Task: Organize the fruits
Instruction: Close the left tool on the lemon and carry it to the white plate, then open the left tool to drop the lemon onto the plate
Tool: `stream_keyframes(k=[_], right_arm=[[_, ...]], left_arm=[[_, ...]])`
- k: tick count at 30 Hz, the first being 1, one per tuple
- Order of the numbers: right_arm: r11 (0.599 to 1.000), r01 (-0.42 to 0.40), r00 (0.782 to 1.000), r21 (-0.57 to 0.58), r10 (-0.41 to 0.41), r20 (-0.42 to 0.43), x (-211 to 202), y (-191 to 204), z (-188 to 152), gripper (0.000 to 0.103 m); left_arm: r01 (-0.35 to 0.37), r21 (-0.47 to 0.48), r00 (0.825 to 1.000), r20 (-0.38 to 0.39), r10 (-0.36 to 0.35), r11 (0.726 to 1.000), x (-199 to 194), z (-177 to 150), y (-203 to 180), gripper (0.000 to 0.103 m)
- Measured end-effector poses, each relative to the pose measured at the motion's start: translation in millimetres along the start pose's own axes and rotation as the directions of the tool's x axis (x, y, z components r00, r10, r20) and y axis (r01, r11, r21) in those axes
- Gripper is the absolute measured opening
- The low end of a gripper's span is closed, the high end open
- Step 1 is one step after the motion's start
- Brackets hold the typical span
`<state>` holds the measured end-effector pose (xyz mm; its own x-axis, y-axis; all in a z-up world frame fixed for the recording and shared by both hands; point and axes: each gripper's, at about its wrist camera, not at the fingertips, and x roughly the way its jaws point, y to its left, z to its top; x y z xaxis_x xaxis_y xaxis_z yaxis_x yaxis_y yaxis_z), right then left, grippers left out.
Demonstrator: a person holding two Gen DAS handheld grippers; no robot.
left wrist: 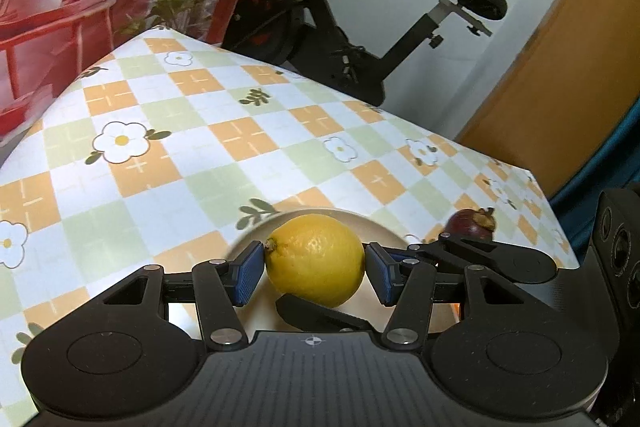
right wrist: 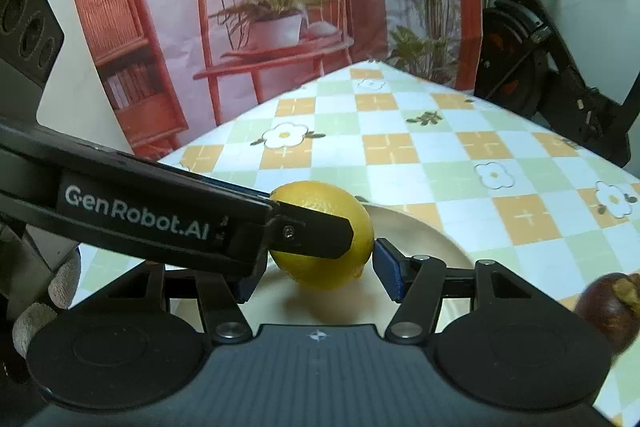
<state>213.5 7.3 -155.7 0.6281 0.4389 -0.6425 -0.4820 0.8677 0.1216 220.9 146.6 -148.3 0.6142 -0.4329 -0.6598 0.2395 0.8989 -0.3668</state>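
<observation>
Left gripper (left wrist: 315,273) clamped on lemon (left wrist: 316,259), long axis across jaws, over plate (left wrist: 384,231). Right gripper (right wrist: 316,267) brackets same lemon; contact unclear. Mangosteen (right wrist: 612,307) beside plate.

Yellow lemon (left wrist: 315,259), lying sideways over a pale plate (right wrist: 420,239); dark purple mangosteen (left wrist: 472,225) sitting just beside it, stem-cap up.

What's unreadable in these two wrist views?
- Right wrist view: left tongs cross over one pad of the right tongs, so their grip on the lemon cannot be confirmed.
- Right wrist view: mangosteen is cut off by the right edge.
- Both views: plate is mostly covered by lemon and tongs; whether the lemon rests on it is unclear.
</observation>
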Motion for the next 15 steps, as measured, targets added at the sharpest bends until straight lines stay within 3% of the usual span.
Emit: stream_keyframes(k=[15], right_arm=[[1.000, 0.006, 0.999, -0.002, -0.006, -0.044, 24, 4, 1, 0.061]], left_arm=[[-0.058, 0.010, 0.998, 0.002, 0.058, 0.998, 10, -13, 15, 0.058]])
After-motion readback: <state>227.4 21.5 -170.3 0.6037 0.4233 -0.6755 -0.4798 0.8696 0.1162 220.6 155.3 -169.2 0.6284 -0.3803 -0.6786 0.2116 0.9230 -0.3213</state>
